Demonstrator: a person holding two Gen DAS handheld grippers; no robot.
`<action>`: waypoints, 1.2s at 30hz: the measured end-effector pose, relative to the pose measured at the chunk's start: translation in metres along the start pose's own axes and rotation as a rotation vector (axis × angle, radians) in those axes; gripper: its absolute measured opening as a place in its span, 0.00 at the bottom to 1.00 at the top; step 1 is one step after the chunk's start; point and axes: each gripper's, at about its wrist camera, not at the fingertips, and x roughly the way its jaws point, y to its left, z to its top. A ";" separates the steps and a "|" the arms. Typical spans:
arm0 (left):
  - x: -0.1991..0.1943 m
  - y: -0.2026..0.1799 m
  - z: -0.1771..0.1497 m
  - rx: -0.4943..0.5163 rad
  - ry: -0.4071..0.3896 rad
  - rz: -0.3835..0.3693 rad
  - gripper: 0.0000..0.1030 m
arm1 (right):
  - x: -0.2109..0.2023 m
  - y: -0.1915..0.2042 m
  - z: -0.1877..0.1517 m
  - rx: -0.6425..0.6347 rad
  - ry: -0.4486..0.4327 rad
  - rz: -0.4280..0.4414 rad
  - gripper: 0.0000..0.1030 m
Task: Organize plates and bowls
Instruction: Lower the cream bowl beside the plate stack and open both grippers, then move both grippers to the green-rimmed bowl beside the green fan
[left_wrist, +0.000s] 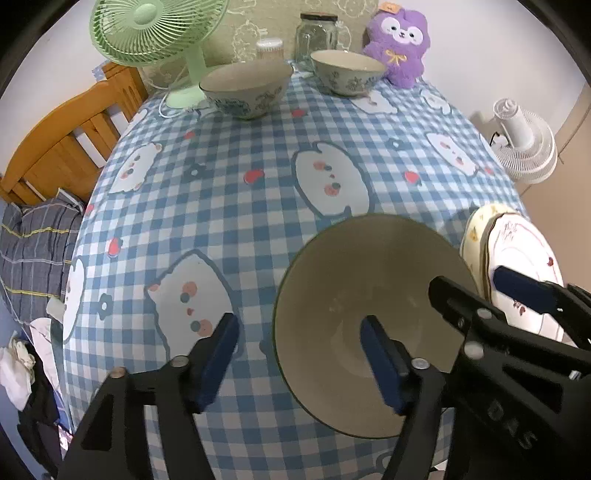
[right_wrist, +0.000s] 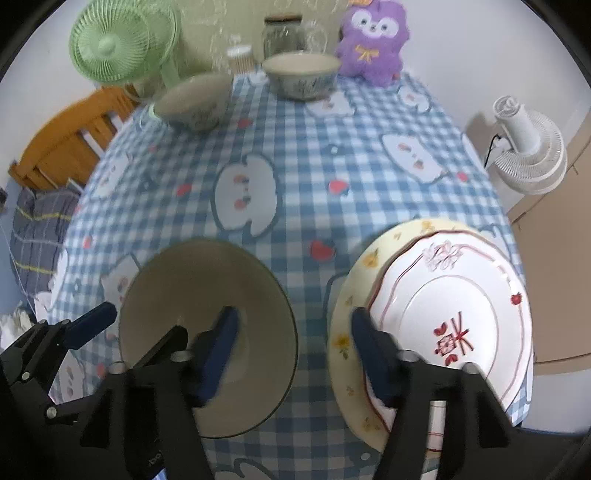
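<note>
Two plates (right_wrist: 454, 317) lie stacked flat at the counter's (right_wrist: 295, 177) near right corner, an upright green-rimmed bowl (right_wrist: 207, 332) beside them, mouth up. The left hand-held gripper (left_wrist: 299, 362) and right hand-held gripper (right_wrist: 291, 350) both stand apart, clamping nothing. Two patterned bowls (left_wrist: 245, 90) sit at the far edge.

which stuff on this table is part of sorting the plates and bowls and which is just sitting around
Part of the job:
- near bowl
- two patterned bowls at the far end
- white plate stacked on the yellow plate

Just lying about:
- green fan
- glass jar
- small container beside the jar
- purple plush toy
- white fan off the table
</note>
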 end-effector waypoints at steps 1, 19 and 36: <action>-0.002 0.000 0.001 0.002 -0.004 0.002 0.76 | -0.004 0.000 0.001 -0.003 -0.006 0.003 0.70; -0.083 -0.005 0.022 -0.092 -0.131 -0.002 0.87 | -0.091 -0.015 0.034 -0.048 -0.171 0.069 0.82; -0.146 -0.028 0.052 -0.162 -0.296 0.071 0.87 | -0.151 -0.027 0.078 -0.158 -0.246 0.114 0.86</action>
